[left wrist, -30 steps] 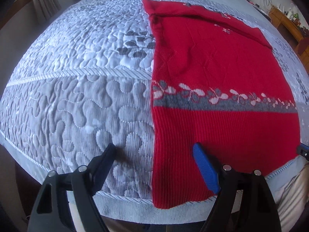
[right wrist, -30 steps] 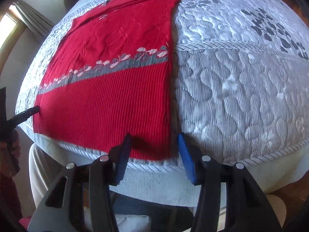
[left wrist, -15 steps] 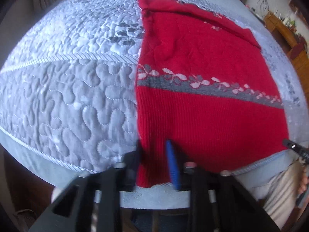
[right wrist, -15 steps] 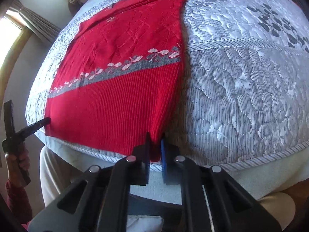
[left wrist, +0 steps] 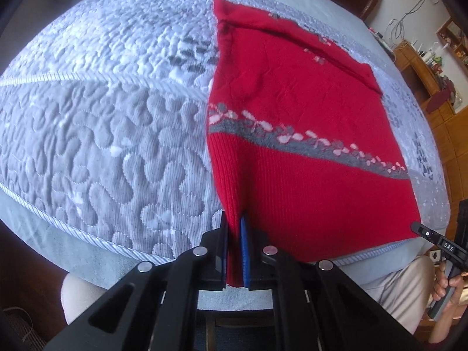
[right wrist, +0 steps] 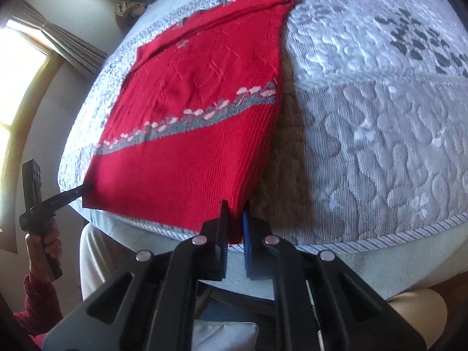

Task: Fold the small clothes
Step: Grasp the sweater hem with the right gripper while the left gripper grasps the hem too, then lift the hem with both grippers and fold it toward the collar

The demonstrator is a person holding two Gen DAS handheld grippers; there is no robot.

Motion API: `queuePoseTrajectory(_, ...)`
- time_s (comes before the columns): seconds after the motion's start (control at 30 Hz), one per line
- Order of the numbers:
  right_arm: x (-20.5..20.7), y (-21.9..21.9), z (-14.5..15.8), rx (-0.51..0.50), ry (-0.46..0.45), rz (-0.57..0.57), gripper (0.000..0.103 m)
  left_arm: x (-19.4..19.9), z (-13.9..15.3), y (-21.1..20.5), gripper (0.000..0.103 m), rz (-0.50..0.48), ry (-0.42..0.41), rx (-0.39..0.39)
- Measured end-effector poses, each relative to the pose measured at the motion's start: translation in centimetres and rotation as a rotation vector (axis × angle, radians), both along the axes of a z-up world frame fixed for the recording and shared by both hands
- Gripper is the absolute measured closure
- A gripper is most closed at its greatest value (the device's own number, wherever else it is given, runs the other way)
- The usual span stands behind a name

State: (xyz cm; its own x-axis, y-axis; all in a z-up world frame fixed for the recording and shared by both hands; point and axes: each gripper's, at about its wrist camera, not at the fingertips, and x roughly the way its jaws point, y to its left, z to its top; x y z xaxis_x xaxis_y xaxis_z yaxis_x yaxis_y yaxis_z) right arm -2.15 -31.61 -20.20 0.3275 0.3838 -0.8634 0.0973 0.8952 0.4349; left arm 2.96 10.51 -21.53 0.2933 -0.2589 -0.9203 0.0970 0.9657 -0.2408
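A red knit sweater [left wrist: 298, 117] with a grey and white flower band lies on a quilted grey bedspread [left wrist: 102, 134]. My left gripper [left wrist: 234, 219] is shut on the sweater's near left hem corner and lifts it off the quilt. In the right wrist view the sweater [right wrist: 190, 93] has its near right hem corner pinched in my shut right gripper [right wrist: 235, 209], also raised, with a shadow under the edge. Each gripper shows in the other's view: the right gripper [left wrist: 416, 225] at the hem's right corner, the left gripper [right wrist: 84, 188] at the left corner.
The bedspread [right wrist: 380, 117] spreads wide on both sides of the sweater, with a striped piped edge near me. Wooden furniture [left wrist: 438, 87] stands at the far right. A window with curtains [right wrist: 44, 44] is at the left. My legs are below the bed edge.
Both grippers went from open over the hem corners to shut on them. They have since lifted the near hem slightly off the quilt.
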Motion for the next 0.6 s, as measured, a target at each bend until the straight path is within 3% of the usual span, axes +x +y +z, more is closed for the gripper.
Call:
queuePoseTrajectory(0.1, 0.3, 0.0, -1.2, -0.006, 0.034, 0.001, 0.096, 0.0, -0.8, -0.2, 0.096, 0.005, 0.006, 0.002)
queuePoseTrajectory(0.2, 0.6, -0.1, -1.0, 0.009, 0.034, 0.005, 0.096, 0.2, 0.2, -0.3, 0.096, 0.006, -0.006, -0.017)
queuePoseTrajectory(0.33, 1.3, -0.9, 1.5, 0.109, -0.022, 0.008, 0.096, 1.7, 3.5, -0.5, 0.096, 0.002, -0.066, -0.076)
queuePoseTrajectory(0.6, 7.0, -3.1, 8.3, 0.176, -0.154, 0.032, 0.096, 8.2, 9.8, -2.0, 0.096, -0.005, -0.197, -0.129)
